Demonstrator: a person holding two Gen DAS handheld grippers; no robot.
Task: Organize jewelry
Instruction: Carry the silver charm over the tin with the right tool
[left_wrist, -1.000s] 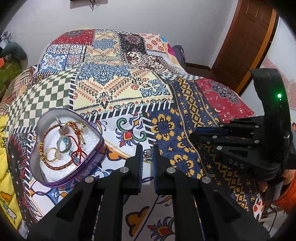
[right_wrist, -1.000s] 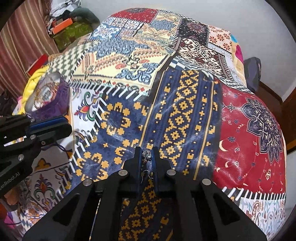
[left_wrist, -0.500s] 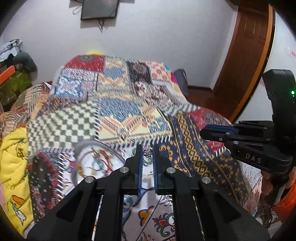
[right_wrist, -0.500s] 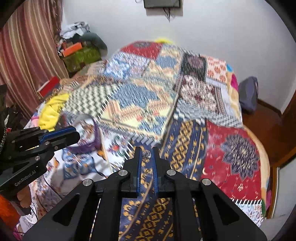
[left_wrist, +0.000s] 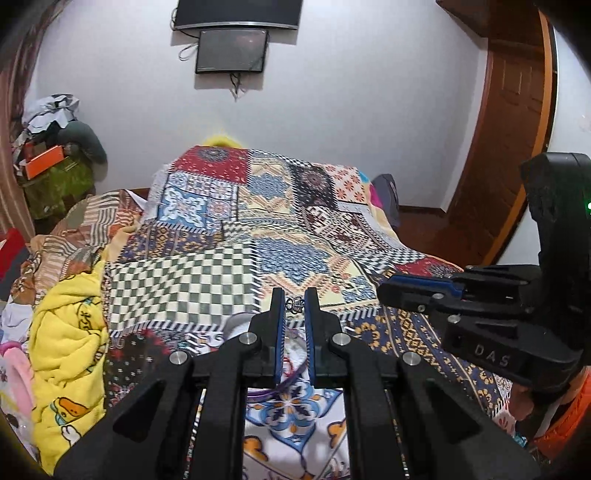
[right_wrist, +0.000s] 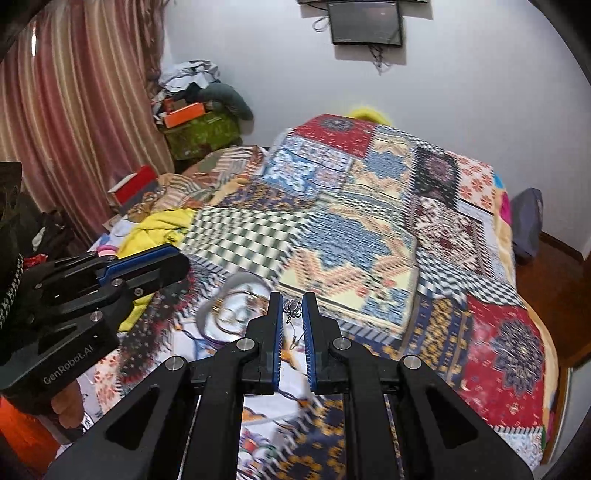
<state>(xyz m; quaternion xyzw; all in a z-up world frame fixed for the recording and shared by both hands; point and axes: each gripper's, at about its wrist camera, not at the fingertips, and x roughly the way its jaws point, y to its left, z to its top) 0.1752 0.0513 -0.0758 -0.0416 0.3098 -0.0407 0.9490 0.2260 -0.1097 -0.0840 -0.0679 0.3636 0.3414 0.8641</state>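
My left gripper (left_wrist: 294, 303) is shut on a small silver earring (left_wrist: 294, 305) held between its fingertips, above the patchwork bedspread. My right gripper (right_wrist: 292, 308) is shut on a second small silver earring (right_wrist: 291, 309), whose hook hangs down between the pads. The purple heart-shaped jewelry box (right_wrist: 236, 308) with white padding and gold pieces lies on the bed just left of the right gripper; in the left wrist view it is mostly hidden behind my fingers, only its purple rim (left_wrist: 291, 378) showing. The right gripper shows at the right of the left wrist view (left_wrist: 417, 291).
The patchwork bedspread (left_wrist: 288, 229) covers the bed. A yellow blanket (left_wrist: 66, 332) lies at the left edge. Clutter (right_wrist: 195, 122) is piled by the curtain. A wall-mounted TV (left_wrist: 232, 50) hangs on the far wall, with a wooden door (left_wrist: 506, 129) to the right.
Both grippers have lifted and tilted up from the bedspread, each still holding its earring. The views now take in the far wall and TV; the jewelry box has slipped low under the fingers.
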